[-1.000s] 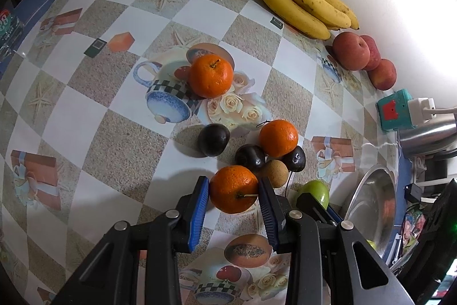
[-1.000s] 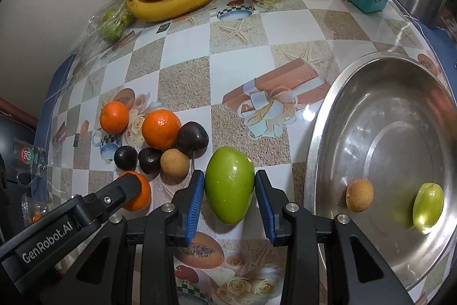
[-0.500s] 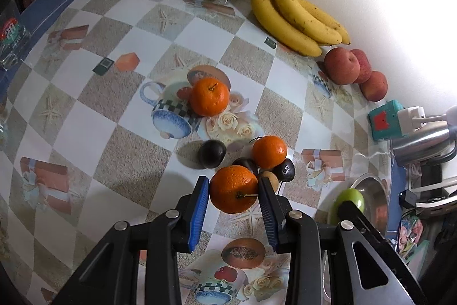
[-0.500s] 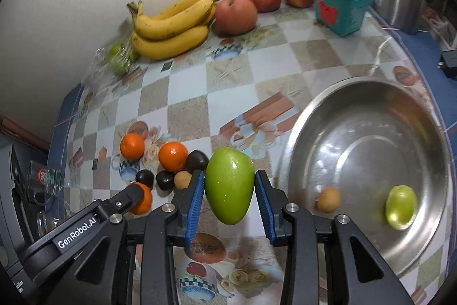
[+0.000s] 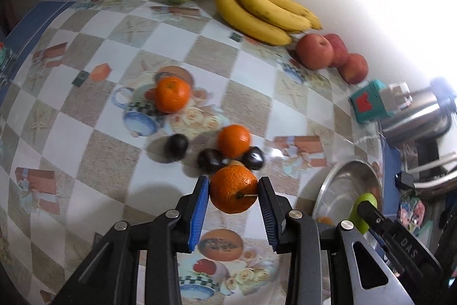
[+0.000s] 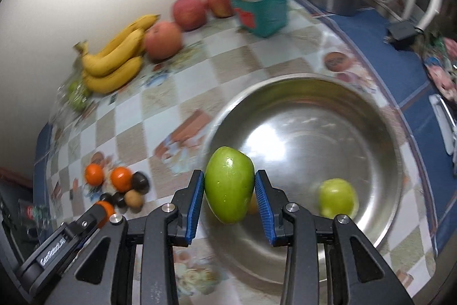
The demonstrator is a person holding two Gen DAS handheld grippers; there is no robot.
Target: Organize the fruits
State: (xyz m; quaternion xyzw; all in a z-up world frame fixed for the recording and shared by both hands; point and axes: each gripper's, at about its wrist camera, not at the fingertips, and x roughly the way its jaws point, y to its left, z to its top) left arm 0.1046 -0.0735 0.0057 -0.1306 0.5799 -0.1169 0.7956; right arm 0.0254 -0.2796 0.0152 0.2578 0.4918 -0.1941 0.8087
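Right tongs (image 6: pixel 230 197) now over steel bowl (image 6: pixel 371 116), clamped on green mango (image 6: pixel 229 188), left tongs (image 5: pixel 234 197) gripping orange (image 5: pixel 233 189)

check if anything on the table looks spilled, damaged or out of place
Nothing stands out. No spill or damage shows. The bananas and apples lie along the wall, loose oranges and dark fruits sit mid-table, and the steel bowl is upright. Motion blur hides fine detail.

A small tan fruit (image 5: pixel 234 162) hides behind the held orange (image 5: pixel 233 189); the bowl's orange fruit (image 6: pixel 252 205) hides behind the mango (image 6: pixel 229 188)
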